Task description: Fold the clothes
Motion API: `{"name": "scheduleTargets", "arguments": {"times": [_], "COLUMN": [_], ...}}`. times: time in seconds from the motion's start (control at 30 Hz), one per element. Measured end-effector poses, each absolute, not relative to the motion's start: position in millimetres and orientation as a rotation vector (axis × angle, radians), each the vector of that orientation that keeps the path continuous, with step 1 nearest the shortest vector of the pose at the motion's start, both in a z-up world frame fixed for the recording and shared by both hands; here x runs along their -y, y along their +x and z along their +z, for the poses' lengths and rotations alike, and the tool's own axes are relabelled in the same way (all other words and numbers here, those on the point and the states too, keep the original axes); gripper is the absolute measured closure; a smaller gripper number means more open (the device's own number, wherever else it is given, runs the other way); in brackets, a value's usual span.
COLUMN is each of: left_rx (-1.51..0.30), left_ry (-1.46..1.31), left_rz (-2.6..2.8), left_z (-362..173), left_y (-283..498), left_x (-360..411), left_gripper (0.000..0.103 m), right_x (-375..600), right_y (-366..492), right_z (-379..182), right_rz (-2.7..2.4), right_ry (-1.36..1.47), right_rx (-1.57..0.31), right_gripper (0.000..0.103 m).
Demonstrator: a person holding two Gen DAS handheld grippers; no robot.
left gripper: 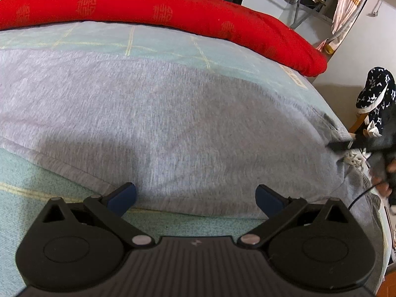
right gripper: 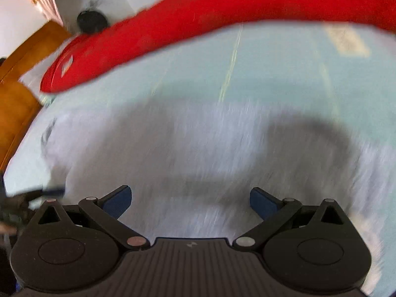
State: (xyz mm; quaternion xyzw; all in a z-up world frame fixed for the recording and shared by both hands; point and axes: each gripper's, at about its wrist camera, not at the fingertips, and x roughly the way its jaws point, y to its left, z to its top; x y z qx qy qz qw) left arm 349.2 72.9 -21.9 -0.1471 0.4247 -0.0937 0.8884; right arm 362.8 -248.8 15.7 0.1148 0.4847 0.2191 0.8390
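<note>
The grey garment (left gripper: 153,123) lies flat on the bed (left gripper: 49,180), long axis running left to right. Both the left gripper (left gripper: 195,198) and right gripper (right gripper: 190,199) hover above it, jaws spread, empty.

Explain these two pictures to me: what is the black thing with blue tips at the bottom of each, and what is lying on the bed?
Each picture comes from a camera mounted on a hand-held gripper, looking forward along its two blue-tipped fingers. The first shows the left gripper, the second the right gripper, whose picture is motion-blurred. Both are open and hold nothing. Under them a grey garment lies spread on a pale green checked sheet. A red quilt lies along the far side of the bed.
</note>
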Motion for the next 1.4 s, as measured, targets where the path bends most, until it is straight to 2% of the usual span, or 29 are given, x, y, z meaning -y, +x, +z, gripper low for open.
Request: {"name": "scheduleTargets", "arguments": {"times": [0.1, 0.23, 0.37, 0.5, 0.63, 0.77, 0.87, 1.07, 1.27, 1.4], "left_rx": [-0.886, -0.904, -0.924, -0.862, -0.793, -0.831, -0.907, -0.932, -0.848, -0.855], "left_ry": [-0.303, -0.268, -0.218, -0.177, -0.098, -0.081, -0.108, -0.064, -0.119, -0.157], "left_rz": [-0.195, -0.188, -0.161, -0.174, -0.237, -0.292, -0.328, -0.383, -0.358, -0.315], "left_z": [-21.8, -19.1, -6.7, 21.8, 46.9, 27.4, -1.0, -1.3, 31.6, 22.4], "left_y": [349.6, 351.9, 354.3, 349.4, 347.6, 364.0, 372.4, 350.0, 369.2, 403.0], "left_x": [-73.1, -67.8, -60.5, -48.4, -25.9, -2.5, 12.8, 21.8, -15.0, -37.7], "left_gripper": [0.001, 0.001, 0.001, 0.001, 0.001, 0.001, 0.001, 0.001, 0.001, 0.001], "right_x": [268.7, 291.9, 276.8, 268.8, 271.8, 259.1, 244.1, 225.9, 230.6, 222.8], "right_y": [354.9, 349.2, 327.3, 316.2, 286.5, 257.2, 250.1, 244.8, 243.4, 240.0], "right_z": [0.4, 20.9, 34.5, 11.1, 30.5, 51.6, 33.7, -2.4, -8.7, -12.2], "right_rz": [0.448, 0.290, 0.401, 0.342, 0.313, 0.310, 0.294, 0.220, 0.206, 0.188], "right_ry": [0.227, 0.250, 0.275, 0.208, 0.173, 0.126, 0.086, -0.003, 0.035, 0.002], "right_rx": [-0.990, -0.972, -0.925, -1.003, -0.941, -0.876, -0.919, -0.958, -0.912, -0.888], "right_gripper": [0.000, 0.000, 0.000, 0.000, 0.000, 0.000, 0.000, 0.000, 0.000, 0.000]}}
